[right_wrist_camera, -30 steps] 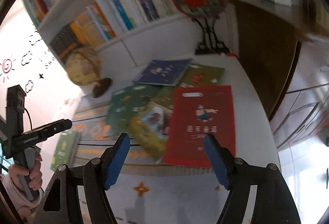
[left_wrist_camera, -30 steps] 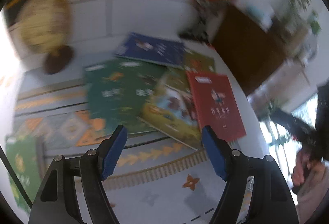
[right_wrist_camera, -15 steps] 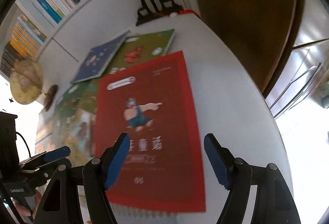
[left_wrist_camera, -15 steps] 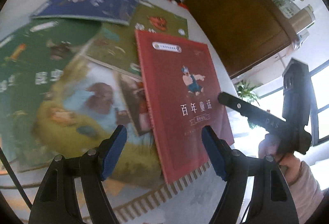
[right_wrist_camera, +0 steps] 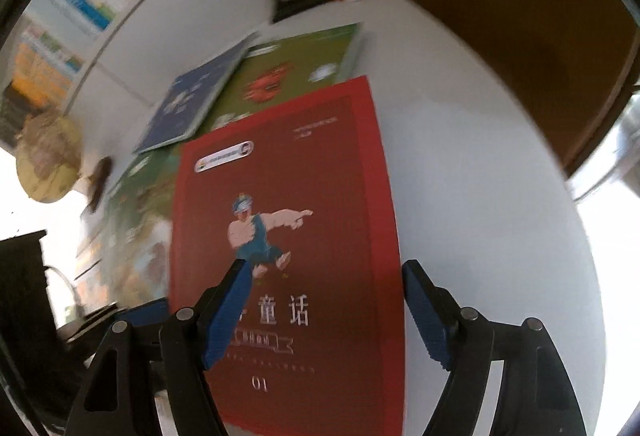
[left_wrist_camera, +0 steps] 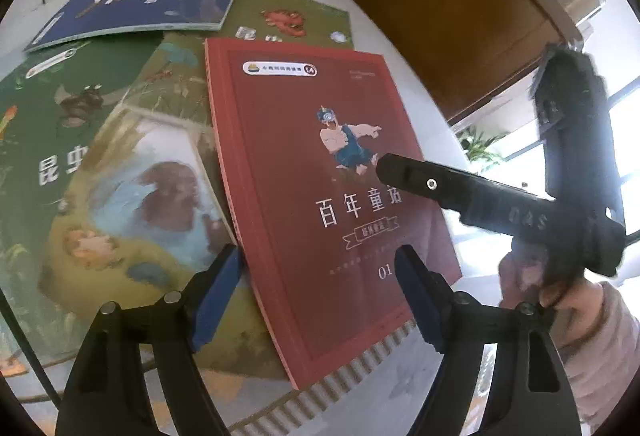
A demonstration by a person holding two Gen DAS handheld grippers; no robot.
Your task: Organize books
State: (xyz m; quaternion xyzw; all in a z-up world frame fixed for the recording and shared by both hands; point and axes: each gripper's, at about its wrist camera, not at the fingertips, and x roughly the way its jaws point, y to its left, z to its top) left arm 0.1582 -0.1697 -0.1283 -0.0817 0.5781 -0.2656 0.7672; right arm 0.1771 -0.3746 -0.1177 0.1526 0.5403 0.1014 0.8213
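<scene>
The white table (right_wrist_camera: 480, 171) carries a loose spread of picture books, and the red book (left_wrist_camera: 320, 195) lies on top at the near right, overlapping the yellow-green book (left_wrist_camera: 132, 203) and the dark green book (left_wrist_camera: 36, 123); a blue book (left_wrist_camera: 148, 1) sits at the back. Both tools hang over the red cover. The left gripper (left_wrist_camera: 318, 276) has its fingers apart, straddling the spine edge. The right gripper (right_wrist_camera: 324, 300) has just been opening, nothing pinched, one finger past the outer edge. Good practice: slide a finger under each long edge, probably from the free right side, though blur hides contact, then close evenly and lift flat.
</scene>
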